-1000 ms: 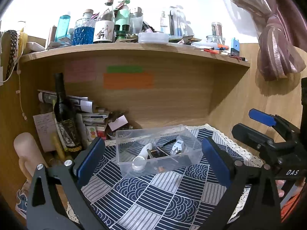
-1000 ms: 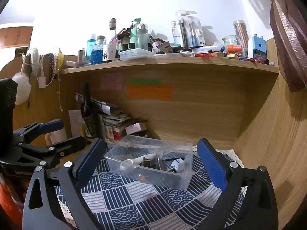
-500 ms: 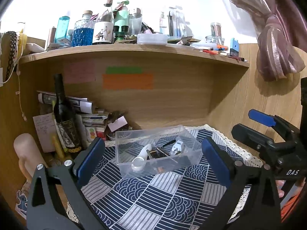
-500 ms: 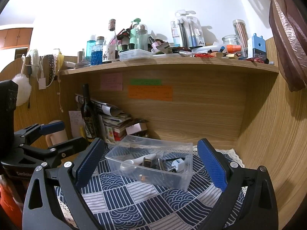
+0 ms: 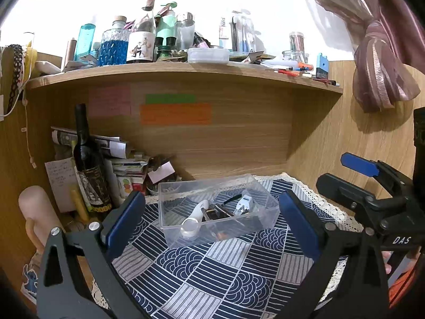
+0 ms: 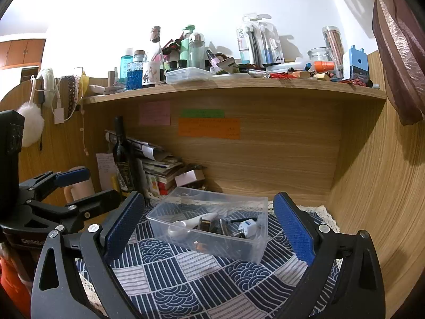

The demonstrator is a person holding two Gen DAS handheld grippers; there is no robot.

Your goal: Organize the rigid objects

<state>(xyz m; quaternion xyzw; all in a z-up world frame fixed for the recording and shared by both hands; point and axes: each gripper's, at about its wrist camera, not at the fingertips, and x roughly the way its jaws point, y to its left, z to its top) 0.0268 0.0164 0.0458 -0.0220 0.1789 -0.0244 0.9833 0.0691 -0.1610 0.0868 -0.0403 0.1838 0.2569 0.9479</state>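
A clear plastic box (image 5: 170,199) (image 6: 263,212) sits on the blue patterned cloth (image 5: 207,271) (image 6: 186,279). Inside lie a white spoon-like piece (image 5: 192,216) (image 6: 183,224), a white plug (image 5: 243,204) (image 6: 247,226) and small dark metal items (image 5: 212,212) (image 6: 212,224). My left gripper (image 5: 209,223) is open and empty, held back from the box. My right gripper (image 6: 207,228) is open and empty, also short of the box. Each gripper shows in the other's view, the right one (image 5: 369,183) and the left one (image 6: 69,188).
A dark wine bottle (image 5: 89,164) (image 6: 122,159) and stacked papers (image 5: 124,164) stand at the back left. A crowded shelf (image 5: 186,71) (image 6: 239,85) overhangs the nook. Wooden walls (image 6: 372,186) close the back and right. A pink curtain (image 5: 377,61) hangs right.
Both grippers have drifted very slightly; the view shifts a touch downward. The box and its contents have not moved, and both jaws stay open.
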